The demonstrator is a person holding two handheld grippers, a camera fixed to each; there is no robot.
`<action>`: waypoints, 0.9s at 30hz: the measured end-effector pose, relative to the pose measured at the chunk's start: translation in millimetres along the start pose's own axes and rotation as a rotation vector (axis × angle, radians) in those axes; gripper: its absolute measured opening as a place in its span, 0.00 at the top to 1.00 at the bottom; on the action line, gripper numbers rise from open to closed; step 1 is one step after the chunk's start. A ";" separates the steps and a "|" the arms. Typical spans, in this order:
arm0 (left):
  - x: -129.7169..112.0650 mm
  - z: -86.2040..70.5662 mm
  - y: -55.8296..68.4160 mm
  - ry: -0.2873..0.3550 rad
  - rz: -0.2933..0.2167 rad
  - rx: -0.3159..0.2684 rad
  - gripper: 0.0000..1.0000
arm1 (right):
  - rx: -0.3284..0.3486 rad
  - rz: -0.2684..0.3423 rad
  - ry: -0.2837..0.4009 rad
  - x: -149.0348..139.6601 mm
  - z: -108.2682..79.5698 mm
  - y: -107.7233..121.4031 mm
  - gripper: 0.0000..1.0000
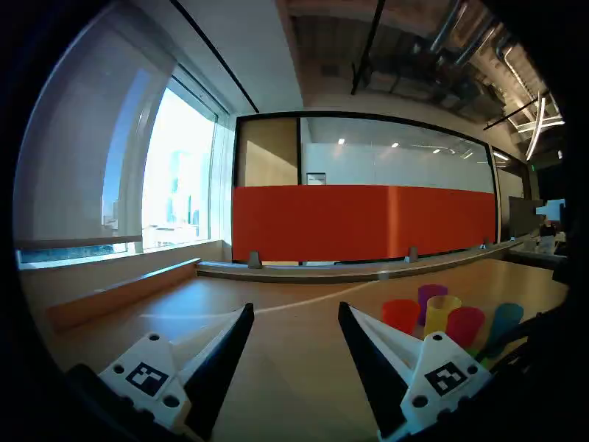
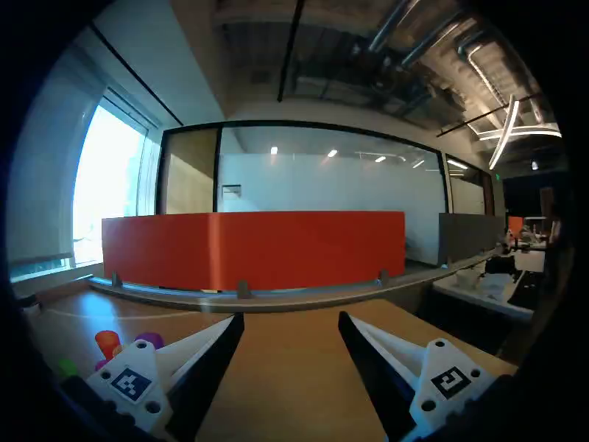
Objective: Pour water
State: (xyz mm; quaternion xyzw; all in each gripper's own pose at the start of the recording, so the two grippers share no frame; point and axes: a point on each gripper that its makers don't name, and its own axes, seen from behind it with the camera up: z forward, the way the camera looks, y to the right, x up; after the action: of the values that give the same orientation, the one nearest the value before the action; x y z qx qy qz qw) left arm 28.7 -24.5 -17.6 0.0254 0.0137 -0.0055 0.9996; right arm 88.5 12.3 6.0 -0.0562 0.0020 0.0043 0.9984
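Cups (image 1: 440,313) in orange, purple, yellow, pink and teal stand in a tight cluster on a wooden table (image 1: 294,383), off to the right of the left gripper (image 1: 295,308). Its jaws are spread and hold nothing. The right gripper (image 2: 291,318) is likewise spread and empty over the table, with the cups low at its left.

The cups stand touching or nearly so, so a finger reaching for one could knock its neighbours over. They look like light plastic, which may slip or tip when pinched. Whether any cup holds water cannot be told.
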 end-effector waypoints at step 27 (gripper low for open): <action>-8.1 8.3 8.0 0.012 -0.018 -0.006 0.16 | -0.007 -0.025 0.001 6.0 -6.5 -3.8 0.01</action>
State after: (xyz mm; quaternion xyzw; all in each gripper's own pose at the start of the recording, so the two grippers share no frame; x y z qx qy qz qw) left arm 21.0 -16.8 -8.7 0.0224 0.0198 -0.0143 0.9994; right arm 94.6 7.8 0.0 -0.0599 0.0018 -0.0080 0.9982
